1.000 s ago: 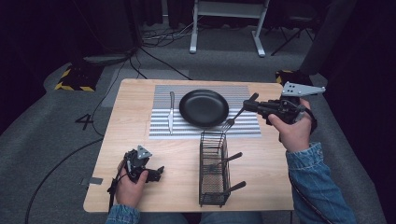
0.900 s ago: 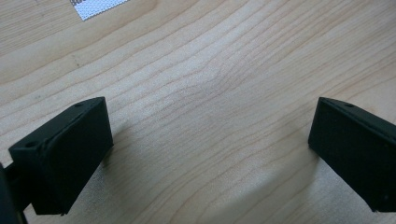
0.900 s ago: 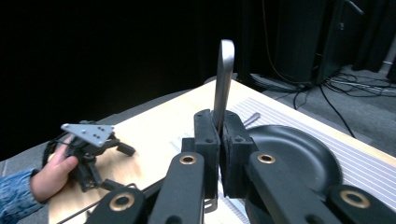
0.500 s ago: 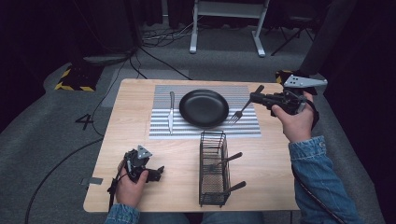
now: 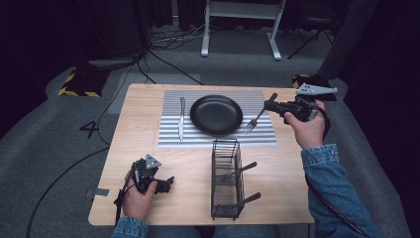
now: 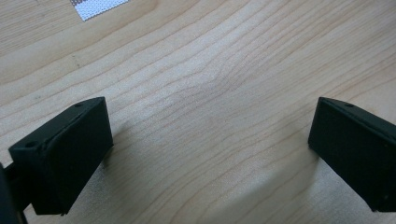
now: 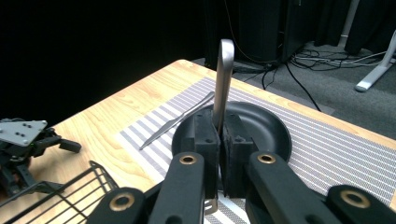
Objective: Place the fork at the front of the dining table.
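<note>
My right gripper (image 5: 268,105) is shut on the handle of a silver fork (image 5: 256,119). The fork slants down with its tines just over the striped placemat (image 5: 218,139), right of the black plate (image 5: 216,115). In the right gripper view the pads clamp the fork handle (image 7: 222,79) upright, with the plate (image 7: 266,128) and a knife (image 7: 177,122) beyond. The knife (image 5: 182,119) lies on the mat left of the plate. My left gripper (image 5: 166,183) rests on the wood near the front left, and its jaws (image 6: 205,154) stand wide apart over bare table.
A black wire basket (image 5: 227,179) stands near the front edge and holds two dark-handled utensils (image 5: 243,169). The wooden table (image 5: 143,104) is ringed by grey floor with cables. A white stand's legs (image 5: 237,29) are behind the table.
My right hand has carried the fork slightly farther back beside the plate's right edge and lower toward the placemat. The left gripper has stayed where it was.
</note>
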`<state>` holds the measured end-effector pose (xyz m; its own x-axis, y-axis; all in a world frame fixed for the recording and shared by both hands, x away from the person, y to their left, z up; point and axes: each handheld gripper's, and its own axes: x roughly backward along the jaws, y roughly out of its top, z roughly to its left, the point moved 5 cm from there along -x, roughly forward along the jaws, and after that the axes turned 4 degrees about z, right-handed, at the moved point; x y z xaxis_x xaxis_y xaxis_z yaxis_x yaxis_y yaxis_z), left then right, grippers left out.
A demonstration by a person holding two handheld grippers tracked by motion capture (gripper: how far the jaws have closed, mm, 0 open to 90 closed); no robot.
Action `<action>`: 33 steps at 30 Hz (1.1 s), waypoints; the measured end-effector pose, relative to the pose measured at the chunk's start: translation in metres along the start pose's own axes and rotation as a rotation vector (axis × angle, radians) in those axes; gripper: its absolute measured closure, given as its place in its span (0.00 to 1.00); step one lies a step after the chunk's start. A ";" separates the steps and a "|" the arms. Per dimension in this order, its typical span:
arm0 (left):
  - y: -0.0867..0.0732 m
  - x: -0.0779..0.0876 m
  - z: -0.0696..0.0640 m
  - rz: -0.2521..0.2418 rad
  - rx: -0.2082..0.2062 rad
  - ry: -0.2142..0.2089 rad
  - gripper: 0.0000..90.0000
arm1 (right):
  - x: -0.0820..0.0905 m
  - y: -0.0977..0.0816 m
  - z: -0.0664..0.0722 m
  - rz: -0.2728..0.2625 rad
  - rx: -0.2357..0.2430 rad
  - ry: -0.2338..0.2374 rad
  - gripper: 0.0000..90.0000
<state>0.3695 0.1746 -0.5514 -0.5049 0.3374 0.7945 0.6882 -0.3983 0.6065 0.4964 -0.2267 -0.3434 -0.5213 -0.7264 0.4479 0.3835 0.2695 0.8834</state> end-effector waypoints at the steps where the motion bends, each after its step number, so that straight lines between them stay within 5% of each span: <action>1: 0.000 0.000 0.000 0.000 0.000 0.000 0.00 | -0.002 -0.002 -0.002 0.002 -0.001 -0.006 0.97; 33: 0.000 0.000 0.000 0.000 0.000 -0.001 0.00 | -0.051 -0.053 -0.036 0.098 -0.091 -0.062 0.97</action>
<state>0.3695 0.1746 -0.5514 -0.5044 0.3379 0.7946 0.6884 -0.3981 0.6063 0.5295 -0.2267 -0.4181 -0.5231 -0.6582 0.5415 0.5011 0.2764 0.8201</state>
